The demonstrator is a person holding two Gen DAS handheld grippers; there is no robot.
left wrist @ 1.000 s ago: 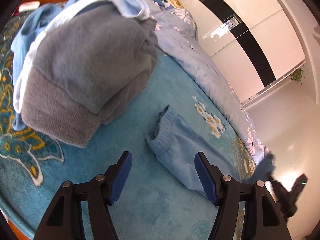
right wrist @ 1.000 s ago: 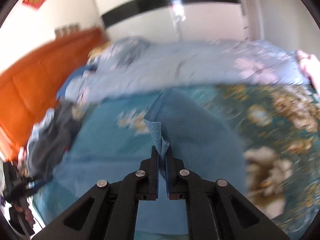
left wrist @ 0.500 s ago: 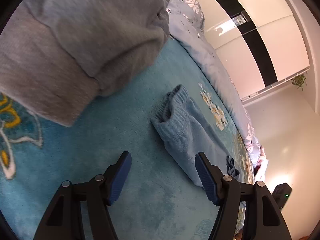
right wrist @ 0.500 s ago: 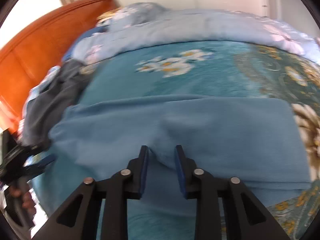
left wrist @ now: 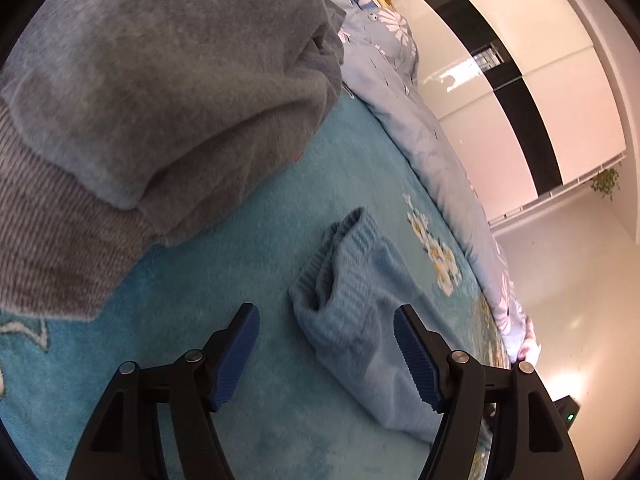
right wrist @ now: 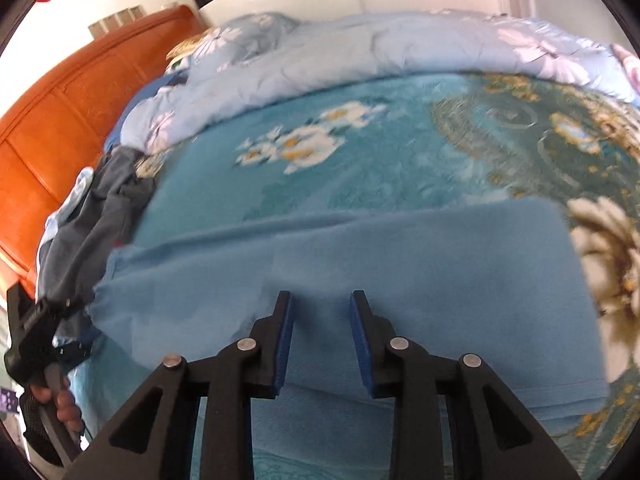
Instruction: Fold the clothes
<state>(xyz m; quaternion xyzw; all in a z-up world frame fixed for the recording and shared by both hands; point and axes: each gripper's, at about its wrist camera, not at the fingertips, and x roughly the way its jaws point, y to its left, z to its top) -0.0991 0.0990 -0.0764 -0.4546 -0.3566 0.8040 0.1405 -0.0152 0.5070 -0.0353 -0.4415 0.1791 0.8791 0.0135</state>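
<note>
The blue garment (right wrist: 400,280) is lying flat and folded on the teal flowered blanket (right wrist: 360,168) of the bed, its ribbed cuff end (left wrist: 348,272) bunched toward the grey sweater (left wrist: 160,92) that is sitting nearby in a heap, apart from it; the right hand-held gripper (right wrist: 322,308) is hovering just over the near part of the blue garment, its jaws having just been opening and now standing narrowly parted with only flat cloth under the gap, gripping nothing; the left hand-held gripper (left wrist: 326,340) is standing wide over the cuff end, one finger above bare blanket and the other above the garment, pressing on neither; a pale blue flowered quilt (right wrist: 400,48) is lying along the far side of the bed; an orange wooden headboard (right wrist: 60,120) is rising at the left in the right wrist view; a hand (right wrist: 60,404) is gripping a black handle at that view's lower left edge.
</note>
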